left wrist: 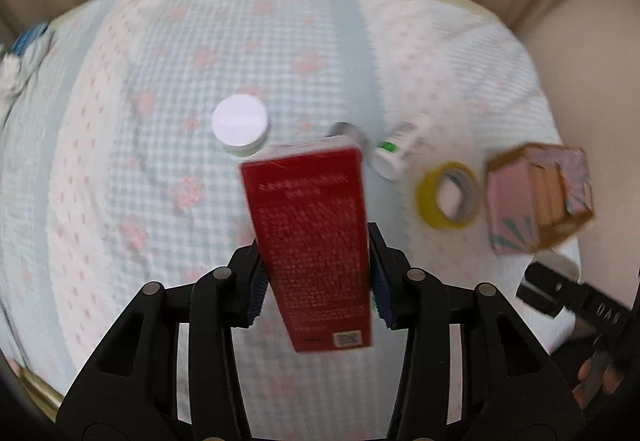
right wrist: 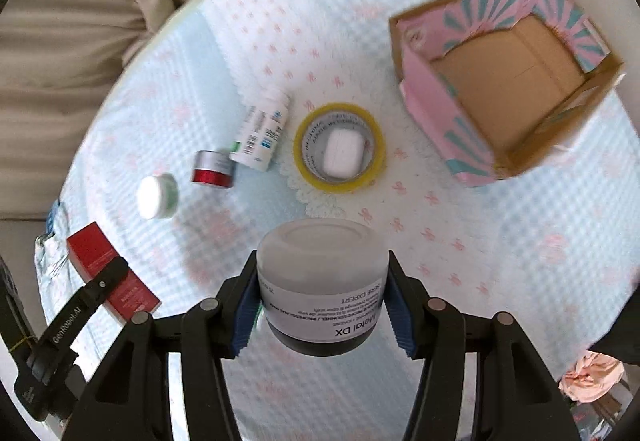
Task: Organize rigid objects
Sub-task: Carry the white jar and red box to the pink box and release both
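Note:
My left gripper (left wrist: 316, 277) is shut on a tall red box (left wrist: 310, 237) and holds it above the bed; it also shows in the right wrist view (right wrist: 108, 273). My right gripper (right wrist: 322, 301) is shut on a frosted jar (right wrist: 322, 281) labelled Metal DX, lifted over the cloth. An open pink cardboard box (right wrist: 508, 93), empty, stands at the far right; it also shows in the left wrist view (left wrist: 536, 197). A yellow tape roll (right wrist: 340, 147) lies flat with a white earbud case (right wrist: 344, 153) inside it.
On the checked bedspread (right wrist: 480, 261) lie a white pill bottle (right wrist: 262, 133), a small red and silver jar (right wrist: 212, 169) and a white-lidded jar (right wrist: 156, 197). Beige bedding (right wrist: 72, 41) lies at the left. The white-lidded jar (left wrist: 240, 125) sits beyond the red box.

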`<state>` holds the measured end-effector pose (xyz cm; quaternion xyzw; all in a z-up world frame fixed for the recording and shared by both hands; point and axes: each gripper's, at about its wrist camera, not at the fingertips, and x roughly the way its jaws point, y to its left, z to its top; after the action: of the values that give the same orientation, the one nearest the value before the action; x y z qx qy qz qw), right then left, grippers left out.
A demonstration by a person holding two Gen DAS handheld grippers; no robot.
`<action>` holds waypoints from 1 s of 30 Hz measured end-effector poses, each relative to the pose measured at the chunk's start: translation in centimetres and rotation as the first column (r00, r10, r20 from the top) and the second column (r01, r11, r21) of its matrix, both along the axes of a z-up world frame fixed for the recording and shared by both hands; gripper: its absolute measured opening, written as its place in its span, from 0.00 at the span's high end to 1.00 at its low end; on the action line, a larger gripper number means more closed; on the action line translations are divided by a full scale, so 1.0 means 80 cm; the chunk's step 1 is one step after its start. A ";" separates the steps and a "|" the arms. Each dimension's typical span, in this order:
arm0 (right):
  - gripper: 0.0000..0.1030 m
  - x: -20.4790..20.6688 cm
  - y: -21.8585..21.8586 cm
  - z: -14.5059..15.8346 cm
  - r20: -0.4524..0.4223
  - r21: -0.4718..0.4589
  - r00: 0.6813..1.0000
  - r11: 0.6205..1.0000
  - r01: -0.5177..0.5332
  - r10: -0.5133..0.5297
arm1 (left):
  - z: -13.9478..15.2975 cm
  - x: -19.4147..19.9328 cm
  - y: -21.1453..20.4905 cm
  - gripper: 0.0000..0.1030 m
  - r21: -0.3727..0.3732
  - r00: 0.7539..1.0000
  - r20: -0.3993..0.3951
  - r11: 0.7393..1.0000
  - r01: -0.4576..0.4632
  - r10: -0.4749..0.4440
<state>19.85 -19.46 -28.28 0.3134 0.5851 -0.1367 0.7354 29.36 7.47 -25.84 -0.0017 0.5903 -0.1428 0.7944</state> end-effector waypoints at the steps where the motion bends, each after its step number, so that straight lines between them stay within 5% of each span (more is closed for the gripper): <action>1: 0.49 0.002 0.007 0.002 0.009 -0.005 1.000 1.000 0.000 0.000 | 0.008 -0.003 -0.006 0.64 -0.006 1.000 0.007 1.000 0.014 -0.014; 9: 0.49 -0.056 -0.031 0.098 0.113 -0.089 0.994 0.996 -0.002 0.012 | 0.077 -0.052 -0.049 0.64 -0.083 0.994 0.079 0.993 0.087 -0.081; 17: 0.49 -0.091 -0.116 0.139 0.169 -0.137 0.985 0.991 0.002 0.022 | 0.118 -0.084 -0.136 0.64 -0.156 0.989 0.123 0.983 0.101 -0.082; 25: 0.49 -0.101 -0.229 0.149 0.179 -0.177 0.981 0.983 -0.043 0.075 | 0.121 -0.099 -0.283 0.64 -0.202 0.985 0.116 0.968 0.147 -0.125; 30: 0.49 -0.091 -0.307 0.125 0.134 -0.181 0.987 0.981 -0.063 0.088 | 0.099 -0.093 -0.369 0.64 -0.211 0.985 0.090 0.963 0.166 -0.150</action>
<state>12.56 -44.05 -18.32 0.2336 0.5286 -0.1371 0.8045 21.95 -22.03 -17.95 -0.0363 0.5399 -0.2696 0.7965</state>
